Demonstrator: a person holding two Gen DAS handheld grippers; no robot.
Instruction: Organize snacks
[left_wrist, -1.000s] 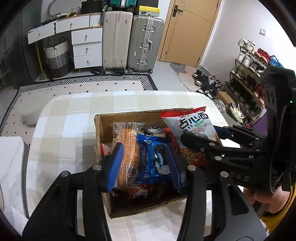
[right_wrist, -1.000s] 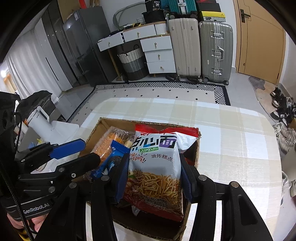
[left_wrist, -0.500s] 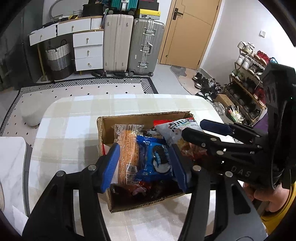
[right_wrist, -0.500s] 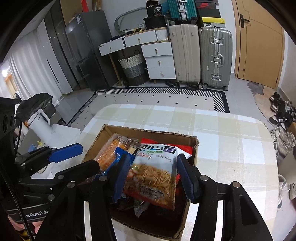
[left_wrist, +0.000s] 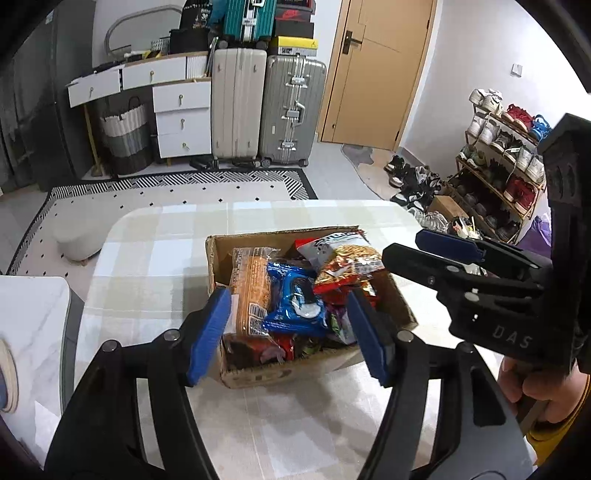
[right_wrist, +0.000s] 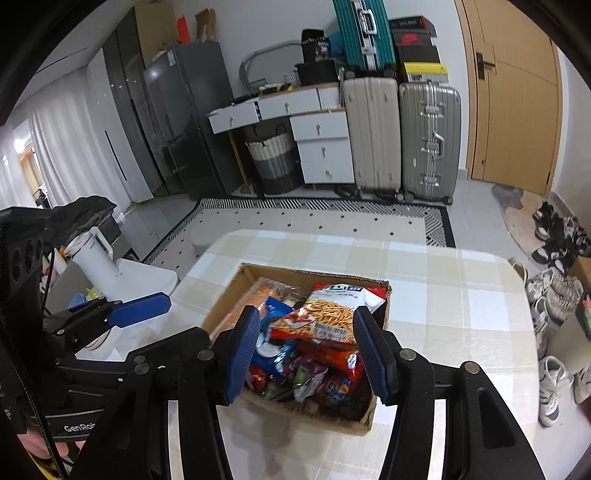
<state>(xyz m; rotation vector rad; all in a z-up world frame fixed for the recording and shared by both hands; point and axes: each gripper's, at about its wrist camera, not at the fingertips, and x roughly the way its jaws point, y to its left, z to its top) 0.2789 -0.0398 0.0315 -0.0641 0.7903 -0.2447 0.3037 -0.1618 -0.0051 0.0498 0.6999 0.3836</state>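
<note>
Now both grippers sit higher and farther back from the box (left_wrist: 236, 376) than a second ago. Then the left gripper (left_wrist: 288, 328) was clamped on the blue pack (left_wrist: 295, 302) and the right gripper (right_wrist: 304, 347) on the noodle bag (right_wrist: 328, 314); both snacks now lie inside the box, tipped flat, with no pad touching them. Left jaws are opening, nothing gripped between them. Right jaws stand apart and released, the bag lying below and beyond the pads.

Box: brown corrugated cardboard, open top, worn edges, on a table (left_wrist: 147, 258) under a beige-and-white checked cloth. Contents are glossy crinkled foil and plastic packs, piled loosely. An orange cracker sleeve (left_wrist: 251, 284) in clear wrap lies along the box's left wall, the blue pack beside it, the noodle bag to the right, partly over red packs.

Pads: flat blue rectangles on black plastic fingers with round metal pins.

Writing: "DAS" on the right gripper's body in the left view; "GenRob…", cut off, on the left gripper's body in the right view. Print on the noodle bag is too small to read.
</note>
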